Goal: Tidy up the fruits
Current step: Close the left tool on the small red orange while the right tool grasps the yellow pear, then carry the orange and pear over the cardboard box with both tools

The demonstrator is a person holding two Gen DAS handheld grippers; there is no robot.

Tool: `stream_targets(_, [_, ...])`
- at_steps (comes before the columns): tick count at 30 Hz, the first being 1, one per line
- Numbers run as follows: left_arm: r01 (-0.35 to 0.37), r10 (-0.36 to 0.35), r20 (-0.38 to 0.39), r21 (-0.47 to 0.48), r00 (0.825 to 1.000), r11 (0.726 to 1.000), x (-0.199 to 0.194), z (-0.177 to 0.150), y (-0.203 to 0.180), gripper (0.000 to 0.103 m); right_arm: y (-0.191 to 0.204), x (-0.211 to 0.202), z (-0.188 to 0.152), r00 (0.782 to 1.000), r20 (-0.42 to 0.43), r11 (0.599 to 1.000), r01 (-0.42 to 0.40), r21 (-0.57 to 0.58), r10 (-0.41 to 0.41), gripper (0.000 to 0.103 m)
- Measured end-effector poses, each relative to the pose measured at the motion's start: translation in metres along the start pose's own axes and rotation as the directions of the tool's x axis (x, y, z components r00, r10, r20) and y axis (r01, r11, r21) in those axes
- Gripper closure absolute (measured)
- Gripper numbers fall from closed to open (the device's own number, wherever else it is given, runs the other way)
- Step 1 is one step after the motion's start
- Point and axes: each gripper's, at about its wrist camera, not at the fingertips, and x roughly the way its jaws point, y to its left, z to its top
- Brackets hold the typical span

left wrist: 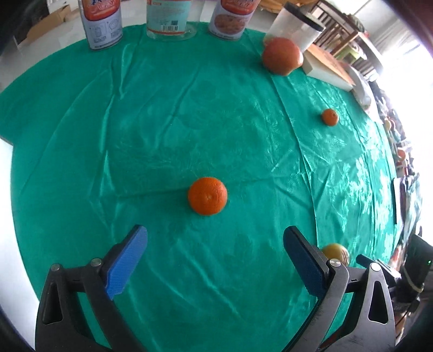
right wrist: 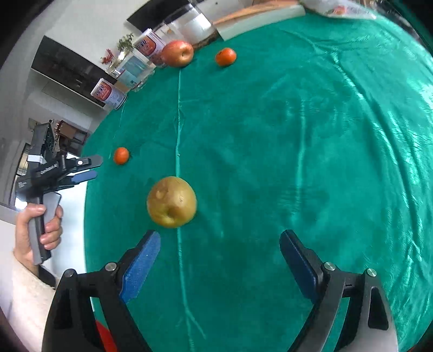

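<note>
The nearest orange sits alone on the green cloth, just ahead of the left gripper, whose jaws stand wide apart with nothing between them. It looks firm, round and fairly light, with a dimpled skin that should grip well; a hold across its widest part would likely keep it from rolling. The yellow-brown pear lies just ahead of the right gripper, also wide open and empty; it seems heavier and easily bruised, best taken around its belly. Farther off lie a red apple and a small orange, beside cans at the cloth's far edge.
</note>
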Motion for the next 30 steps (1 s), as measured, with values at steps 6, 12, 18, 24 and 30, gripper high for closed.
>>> stream_targets(6, [0.014, -0.018, -0.053, -0.081, 0.998, 0.997, 0.02, 0.014, 0.001, 0.023, 0.038, 0.018, 0.049, 0.986, -0.153, 0.993, 0.058, -0.107, -0.074, 0.015])
stream_targets(12, [0.001, -0.007, -0.054, -0.111, 0.999, 0.994, 0.032, 0.022, 0.002, 0.038, 0.061, 0.03, 0.056, 0.972, -0.203, 0.982, 0.085, -0.169, -0.119, 0.027])
stream_targets(18, [0.001, -0.003, -0.01, -0.145, 1.0, 0.989, 0.025, 0.02, 0.018, 0.07, 0.089, 0.054, 0.055, 0.947, -0.234, 0.946, 0.15, -0.289, -0.221, 0.037])
stream_targets(24, [0.013, -0.012, 0.007, -0.155, 1.0, 0.988, 0.016, 0.007, 0.036, 0.071, 0.107, 0.081, 0.05, 0.903, -0.252, 0.892, 0.236, -0.386, -0.349, 0.052])
stream_targets(30, [0.08, -0.074, 0.046, -0.14, 0.996, 0.987, -0.026, -0.023, 0.046, 0.071, 0.13, 0.072, 0.043, 0.906, -0.236, 0.866, 0.218, -0.45, -0.351, 0.052])
